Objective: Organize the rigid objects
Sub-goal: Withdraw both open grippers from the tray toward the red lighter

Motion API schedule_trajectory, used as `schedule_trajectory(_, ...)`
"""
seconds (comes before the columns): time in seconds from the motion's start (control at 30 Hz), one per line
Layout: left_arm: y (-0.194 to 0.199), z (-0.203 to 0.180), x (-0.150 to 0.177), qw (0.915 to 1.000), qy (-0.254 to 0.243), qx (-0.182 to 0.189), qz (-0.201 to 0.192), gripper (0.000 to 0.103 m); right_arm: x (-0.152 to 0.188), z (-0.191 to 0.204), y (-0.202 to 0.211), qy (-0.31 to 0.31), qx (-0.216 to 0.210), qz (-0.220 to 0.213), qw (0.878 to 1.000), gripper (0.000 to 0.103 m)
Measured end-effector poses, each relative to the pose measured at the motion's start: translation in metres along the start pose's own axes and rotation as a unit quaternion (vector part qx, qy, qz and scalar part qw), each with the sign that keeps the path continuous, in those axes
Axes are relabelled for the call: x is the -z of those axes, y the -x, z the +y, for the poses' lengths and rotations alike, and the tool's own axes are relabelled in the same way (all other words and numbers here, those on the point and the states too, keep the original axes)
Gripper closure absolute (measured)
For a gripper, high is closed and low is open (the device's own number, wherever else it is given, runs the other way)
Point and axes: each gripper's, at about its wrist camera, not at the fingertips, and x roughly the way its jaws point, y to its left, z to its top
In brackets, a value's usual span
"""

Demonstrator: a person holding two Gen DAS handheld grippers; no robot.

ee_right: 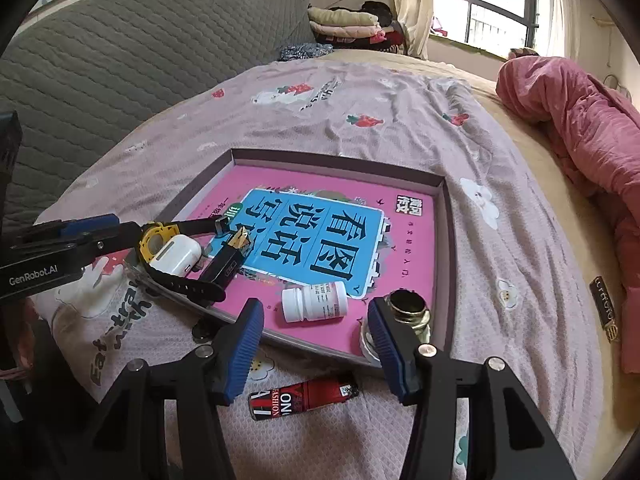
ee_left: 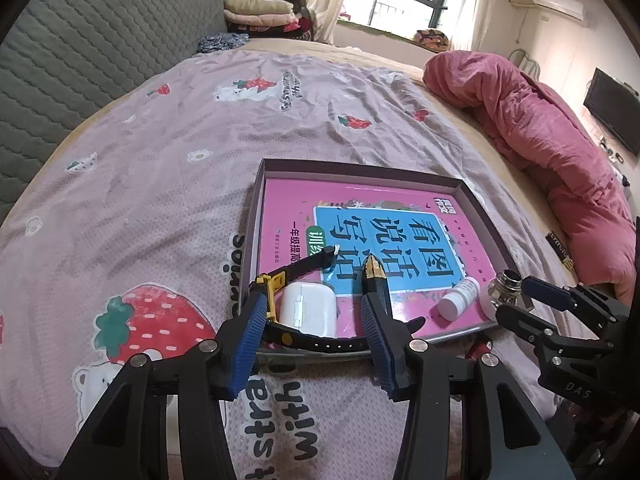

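Both tongs gape, nothing between the pads. Left gripper hovers over the near-left corner of the tray; right gripper hangs over the near edge further right.

Right wrist view, nearest first: red tube lies on the bedsheet at 6 o'clock, outside the tray, just short of its rim. Judged the one stray left to tidy.

At 3 o'clock of the right pads, a glass ink bottle sits in the near-right corner, almost against the right finger. White pill bottle lies on its side at 12.

Left wrist view: white earbud case at 12, ringed by a black watch with yellow bezel; black box with gold tip at 1.

Further out: pink book lining the tray, then a pink quilt at 2.

Risks:
- right finger clips the ink bottle on descent, tips it
- pill bottle rolls if the tray is jolted
- the soft bedsheet sags under the tube, pads grab cloth
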Motion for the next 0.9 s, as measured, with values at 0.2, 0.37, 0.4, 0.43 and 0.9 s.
schedule_trajectory(0.2, 0.006, -0.004, 0.001, 1.0, -0.001, 0.003, -0.005, 0.052, 0.007, -0.003, 0.012, -0.005, 0.007, -0.012, 1.0, 0.045)
schedule_trajectory(0.37, 0.01, -0.01, 0.003, 0.9999, -0.007, 0.008, -0.004, 0.051, 0.013, -0.004, 0.019, -0.013, 0.004, -0.017, 1.0, 0.045)
schedule_trajectory(0.4, 0.011, -0.011, 0.004, 0.9999, -0.008, 0.009, -0.004, 0.051, 0.014, -0.004, 0.02, -0.012, 0.005, -0.019, 1.0, 0.045)
schedule_trajectory(0.43, 0.012, -0.013, 0.005, 0.9999, -0.01, 0.008, -0.006, 0.048, 0.016, -0.002, 0.023, -0.009, 0.007, -0.023, 1.0, 0.045)
schedule_trajectory(0.9, 0.021, -0.035, 0.015, 0.9992, -0.028, 0.027, 0.006, 0.039, 0.029, 0.004, 0.036, -0.014, -0.001, -0.032, 0.999, 0.045)
